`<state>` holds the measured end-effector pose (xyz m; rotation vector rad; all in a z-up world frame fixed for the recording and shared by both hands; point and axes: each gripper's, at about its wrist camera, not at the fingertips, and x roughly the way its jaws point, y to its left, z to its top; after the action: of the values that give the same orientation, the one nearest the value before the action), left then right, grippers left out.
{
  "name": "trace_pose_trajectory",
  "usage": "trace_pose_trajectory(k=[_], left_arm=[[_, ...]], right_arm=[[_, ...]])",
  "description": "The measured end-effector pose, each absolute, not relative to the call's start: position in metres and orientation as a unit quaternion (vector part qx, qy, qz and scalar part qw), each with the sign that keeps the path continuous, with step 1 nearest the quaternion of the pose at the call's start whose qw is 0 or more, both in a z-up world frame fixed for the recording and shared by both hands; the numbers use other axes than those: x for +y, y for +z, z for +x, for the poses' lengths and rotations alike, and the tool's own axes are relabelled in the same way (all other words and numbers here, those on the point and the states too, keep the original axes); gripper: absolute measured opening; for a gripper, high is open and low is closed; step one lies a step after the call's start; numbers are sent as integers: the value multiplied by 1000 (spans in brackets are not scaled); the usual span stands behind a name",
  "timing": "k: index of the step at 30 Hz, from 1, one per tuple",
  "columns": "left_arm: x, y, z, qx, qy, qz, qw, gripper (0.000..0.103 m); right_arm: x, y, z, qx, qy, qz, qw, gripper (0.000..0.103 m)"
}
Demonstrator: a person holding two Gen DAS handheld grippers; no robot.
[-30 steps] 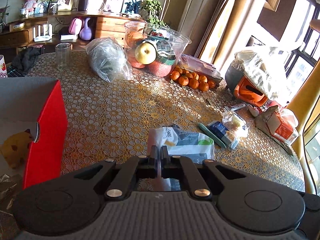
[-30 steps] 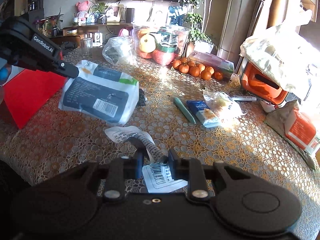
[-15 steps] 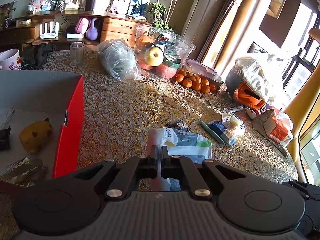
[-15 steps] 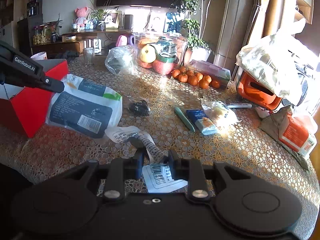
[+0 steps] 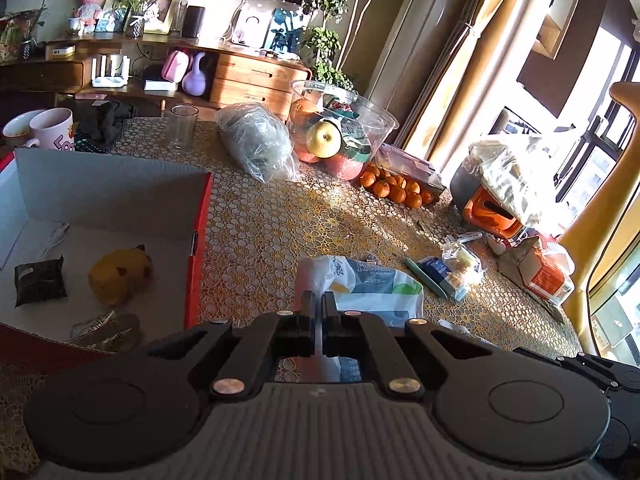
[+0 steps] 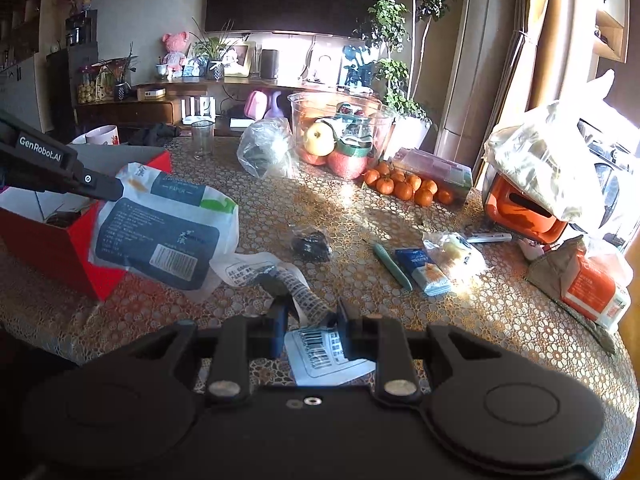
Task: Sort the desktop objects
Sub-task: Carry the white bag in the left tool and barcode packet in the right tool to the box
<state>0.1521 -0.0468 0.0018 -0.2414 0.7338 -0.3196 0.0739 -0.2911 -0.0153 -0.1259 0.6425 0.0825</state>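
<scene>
My left gripper (image 5: pixel 319 300) is shut on the white corner of a tissue pack (image 5: pixel 376 286) with blue and green print. It holds the pack in the air just right of the red box (image 5: pixel 198 248). The right wrist view shows the pack (image 6: pixel 164 228) hanging from the left gripper (image 6: pixel 106 190) beside the box (image 6: pixel 96 256). The box holds a yellow plush toy (image 5: pixel 120 274) and a dark packet (image 5: pixel 39 286). My right gripper (image 6: pixel 312 314) is open, low over a white bag with a barcode label (image 6: pixel 316 312).
On the table lie a dark wrapped item (image 6: pixel 311 245), a green pen (image 6: pixel 392 266), a blue packet (image 6: pixel 424 272) and a clear snack bag (image 6: pixel 456 254). Further back stand a fruit bowl (image 5: pixel 340 136), tangerines (image 5: pixel 396 190), a glass (image 5: pixel 182 128), a mug (image 5: pixel 52 128) and an orange appliance (image 6: pixel 524 208).
My left gripper has carried the tissue pack left toward the red box, whose inside now shows more. The right gripper has stayed over the barcode bag.
</scene>
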Motion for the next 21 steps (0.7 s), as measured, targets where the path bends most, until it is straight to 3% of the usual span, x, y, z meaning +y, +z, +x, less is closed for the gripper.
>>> trace_pose_trajectory(k=[21], left_arm=[[47, 33, 129, 317, -112, -155, 929, 2]], right_arm=[[-200, 22, 75, 284, 120, -108, 945, 25]])
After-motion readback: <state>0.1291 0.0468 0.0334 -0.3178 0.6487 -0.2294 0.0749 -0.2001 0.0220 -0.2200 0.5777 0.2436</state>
